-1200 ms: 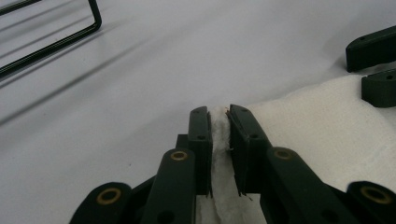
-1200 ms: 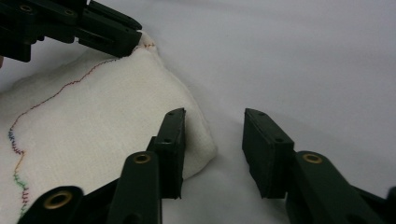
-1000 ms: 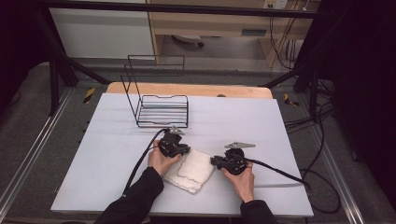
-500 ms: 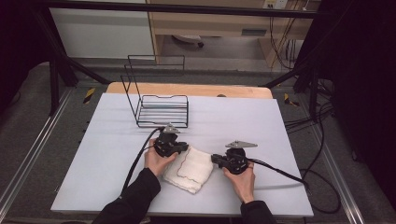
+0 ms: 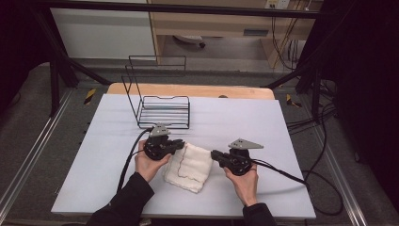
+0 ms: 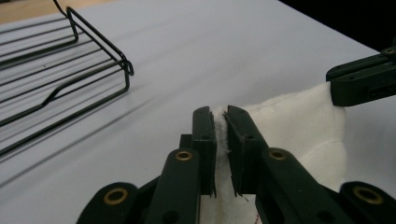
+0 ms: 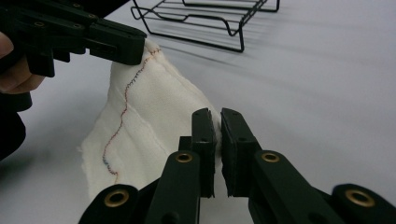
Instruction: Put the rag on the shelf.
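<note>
One black wire rack (image 5: 162,110) stands at the far side of the counter (image 5: 291,141) with nothing in it. Both hand-held grippers face each other across the white cloth (image 5: 190,165): the left hand-held gripper (image 5: 181,145) and the right hand-held gripper (image 5: 215,155) each pinch a far corner. The cloth's far edge is held up between them and its length runs down toward the person.

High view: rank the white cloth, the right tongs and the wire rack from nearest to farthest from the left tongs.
1. white cloth, pinched by the left tongs at its corner.
2. wire rack, just behind, toward the table's far edge.
3. right tongs, across the cloth at its other corner.
</note>
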Motion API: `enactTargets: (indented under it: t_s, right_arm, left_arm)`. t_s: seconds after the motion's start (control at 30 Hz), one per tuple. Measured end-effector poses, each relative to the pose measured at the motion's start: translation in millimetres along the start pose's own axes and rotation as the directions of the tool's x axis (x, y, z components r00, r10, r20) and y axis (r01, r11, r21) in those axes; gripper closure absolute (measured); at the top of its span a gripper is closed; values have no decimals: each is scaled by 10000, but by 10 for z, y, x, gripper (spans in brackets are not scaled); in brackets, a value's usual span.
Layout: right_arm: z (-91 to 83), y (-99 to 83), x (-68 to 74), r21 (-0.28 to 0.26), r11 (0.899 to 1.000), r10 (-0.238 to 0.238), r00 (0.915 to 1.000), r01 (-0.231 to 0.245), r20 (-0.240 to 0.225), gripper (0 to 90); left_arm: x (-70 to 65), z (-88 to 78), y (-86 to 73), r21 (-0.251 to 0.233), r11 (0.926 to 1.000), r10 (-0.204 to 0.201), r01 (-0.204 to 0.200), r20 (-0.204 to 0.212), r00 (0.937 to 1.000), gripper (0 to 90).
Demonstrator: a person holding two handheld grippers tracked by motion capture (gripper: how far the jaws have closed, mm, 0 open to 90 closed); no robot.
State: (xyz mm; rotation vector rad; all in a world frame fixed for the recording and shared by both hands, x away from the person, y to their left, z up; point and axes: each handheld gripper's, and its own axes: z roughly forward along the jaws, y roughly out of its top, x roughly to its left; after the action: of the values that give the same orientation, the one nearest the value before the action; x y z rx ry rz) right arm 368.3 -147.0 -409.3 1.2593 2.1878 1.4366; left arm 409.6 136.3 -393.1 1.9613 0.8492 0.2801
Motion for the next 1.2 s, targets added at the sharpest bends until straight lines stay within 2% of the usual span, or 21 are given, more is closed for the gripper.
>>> enactTargets:
  t_s: [0.13,0.27,0.5,0.77,1.2]
  right_arm:
    - [-54,57,47,-413,9990,-184,9998,182,-48,847]
    - [-102,118,101,-587,9972,-455,9990,455,22,848]
    - [-197,256,163,-1017,9915,-812,9967,812,39,848]
    - [-258,410,251,-1497,9761,-1546,9874,1577,321,850]
    - [-302,634,351,-2229,9604,-1669,9858,1670,198,850]
  left_arm:
    - [-39,-119,23,-369,9992,128,-130,-66,9999,820]
    - [-85,-208,44,-679,9974,213,-225,-189,9996,821]
    - [-122,-358,119,-1291,9915,129,-155,-205,9997,822]
    - [-155,-498,201,-1913,9812,159,-250,-486,9987,824]
    - [-131,-687,317,-2748,9607,174,-390,-806,9966,824]
